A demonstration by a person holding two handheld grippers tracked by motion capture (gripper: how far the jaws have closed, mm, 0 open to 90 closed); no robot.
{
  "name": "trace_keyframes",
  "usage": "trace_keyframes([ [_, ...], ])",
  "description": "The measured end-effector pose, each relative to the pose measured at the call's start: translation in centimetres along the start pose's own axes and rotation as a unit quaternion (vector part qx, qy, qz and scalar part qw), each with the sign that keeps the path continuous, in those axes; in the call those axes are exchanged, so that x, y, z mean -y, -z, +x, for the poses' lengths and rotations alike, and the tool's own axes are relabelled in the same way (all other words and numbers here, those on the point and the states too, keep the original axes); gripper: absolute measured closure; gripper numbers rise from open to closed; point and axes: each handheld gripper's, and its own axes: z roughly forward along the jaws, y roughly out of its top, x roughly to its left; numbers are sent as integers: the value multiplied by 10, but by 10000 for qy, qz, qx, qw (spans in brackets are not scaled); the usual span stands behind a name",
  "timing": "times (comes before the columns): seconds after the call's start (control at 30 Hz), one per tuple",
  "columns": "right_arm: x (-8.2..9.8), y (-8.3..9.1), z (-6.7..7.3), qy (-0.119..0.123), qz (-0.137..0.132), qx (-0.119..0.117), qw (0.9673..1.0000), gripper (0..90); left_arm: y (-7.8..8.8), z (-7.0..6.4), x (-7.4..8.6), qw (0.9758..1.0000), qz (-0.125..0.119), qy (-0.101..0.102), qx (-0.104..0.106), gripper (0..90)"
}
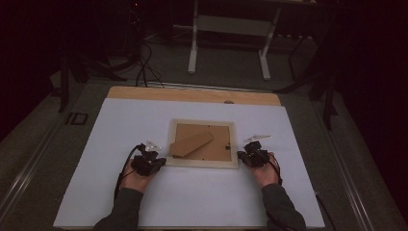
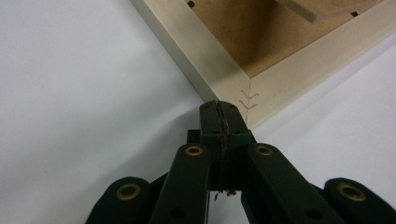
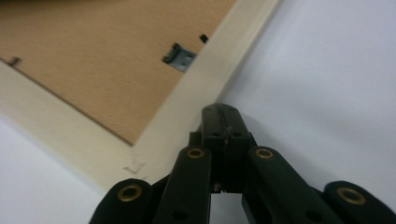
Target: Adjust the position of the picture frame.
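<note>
Closed, empty hand-held grippers, left (image 1: pixel 155 160) and right (image 1: pixel 249 156), flanking face-down pale wooden picture frame (image 1: pixel 202 163).

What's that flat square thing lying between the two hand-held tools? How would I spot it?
Start at the big white board covering the table. Near its middle, between the left gripper and the right gripper, lies a picture frame, face down. You know it by its pale wooden border around a brown backing panel, with a brown stand flap lying slantwise across that panel.

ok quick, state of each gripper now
left gripper: closed, holding nothing, tips at the picture frame corner
right gripper: closed, holding nothing
</note>
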Motion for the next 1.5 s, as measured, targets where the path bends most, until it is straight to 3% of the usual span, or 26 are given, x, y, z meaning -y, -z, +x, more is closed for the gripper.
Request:
trace_keyframes([
  [0.13, -2, 2, 4, 130, 34, 69, 9999, 900, 0, -1, 1, 10000, 3, -22, -33, 900],
  [0.43, 9, 2, 5, 37, 160, 93, 9998, 900, -1, -1, 4, 9999, 75, -75, -48, 900],
  [1.2, 3, -7, 14, 146, 0, -27, 9999, 900, 7, 8, 10, 9997, 110, 149, -149, 900],
  [1.5, 14, -1, 13, 132, -169, -105, 9997, 900, 7, 10, 11, 9998, 59, 140, -86, 898],
])
